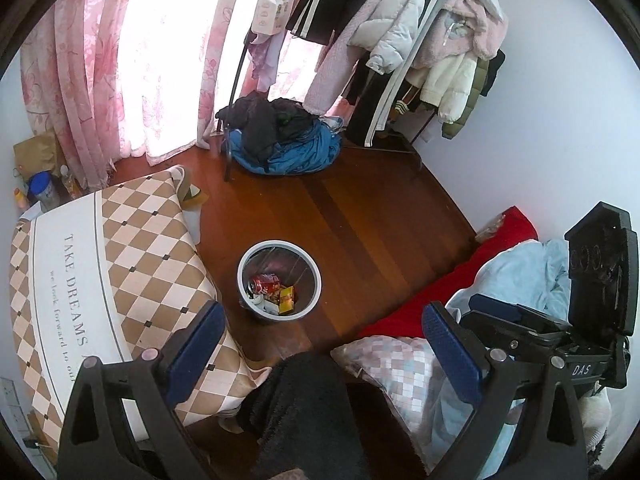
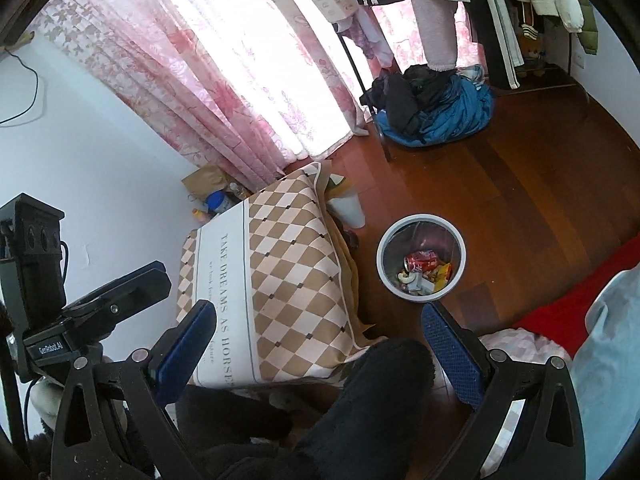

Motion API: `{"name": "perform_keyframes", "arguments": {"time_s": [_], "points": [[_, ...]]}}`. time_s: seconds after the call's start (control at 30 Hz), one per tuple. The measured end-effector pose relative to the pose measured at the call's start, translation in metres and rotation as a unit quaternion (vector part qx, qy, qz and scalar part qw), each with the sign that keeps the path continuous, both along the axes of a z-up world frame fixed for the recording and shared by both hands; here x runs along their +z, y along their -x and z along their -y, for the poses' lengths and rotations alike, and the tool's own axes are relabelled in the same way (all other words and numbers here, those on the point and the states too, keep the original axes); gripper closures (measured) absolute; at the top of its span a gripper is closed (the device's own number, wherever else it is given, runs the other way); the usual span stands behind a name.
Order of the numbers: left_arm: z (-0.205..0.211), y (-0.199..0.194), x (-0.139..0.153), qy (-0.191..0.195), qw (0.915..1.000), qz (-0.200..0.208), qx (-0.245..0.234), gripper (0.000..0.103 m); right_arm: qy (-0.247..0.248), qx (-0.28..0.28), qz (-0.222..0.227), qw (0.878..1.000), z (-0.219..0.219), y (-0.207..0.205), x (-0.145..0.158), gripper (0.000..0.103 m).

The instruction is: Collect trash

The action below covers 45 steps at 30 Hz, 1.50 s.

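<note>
Trash bin (image 1: 279, 282) on floor holding red can (image 1: 264, 283), left gripper (image 1: 324, 344) and right gripper (image 2: 318, 350) held above, jaws apart, empty

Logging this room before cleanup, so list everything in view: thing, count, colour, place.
Trash bin: one, white rim, on the floor beside the bed.
Soda can: one, red, inside the bin with wrappers.
Checkered cover: one, tan and cream, on the bed.
Clothes pile: one, blue and black, under the rack.
Hanging coats: several, pale, far right.
Curtains: pink, at the window.
Wooden floor: brown.
Red blanket: one, at right.
Left gripper: open, empty.
Right gripper: open, empty.
</note>
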<state>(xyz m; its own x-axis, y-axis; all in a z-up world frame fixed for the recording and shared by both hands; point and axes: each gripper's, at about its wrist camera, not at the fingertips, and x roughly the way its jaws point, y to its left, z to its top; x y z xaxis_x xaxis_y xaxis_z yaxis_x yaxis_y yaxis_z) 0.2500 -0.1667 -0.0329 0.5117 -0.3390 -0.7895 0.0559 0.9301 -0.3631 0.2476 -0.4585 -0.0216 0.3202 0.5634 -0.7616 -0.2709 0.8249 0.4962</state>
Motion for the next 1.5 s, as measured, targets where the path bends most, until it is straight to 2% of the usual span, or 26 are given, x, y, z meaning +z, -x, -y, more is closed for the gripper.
{"name": "perform_keyframes", "arguments": {"time_s": [1.5], "points": [[0.005,0.014,0.006,0.011,0.9999,0.011,0.0,0.0,0.019,0.011,0.021,1.0,0.008,0.008,0.021,0.0]]}}
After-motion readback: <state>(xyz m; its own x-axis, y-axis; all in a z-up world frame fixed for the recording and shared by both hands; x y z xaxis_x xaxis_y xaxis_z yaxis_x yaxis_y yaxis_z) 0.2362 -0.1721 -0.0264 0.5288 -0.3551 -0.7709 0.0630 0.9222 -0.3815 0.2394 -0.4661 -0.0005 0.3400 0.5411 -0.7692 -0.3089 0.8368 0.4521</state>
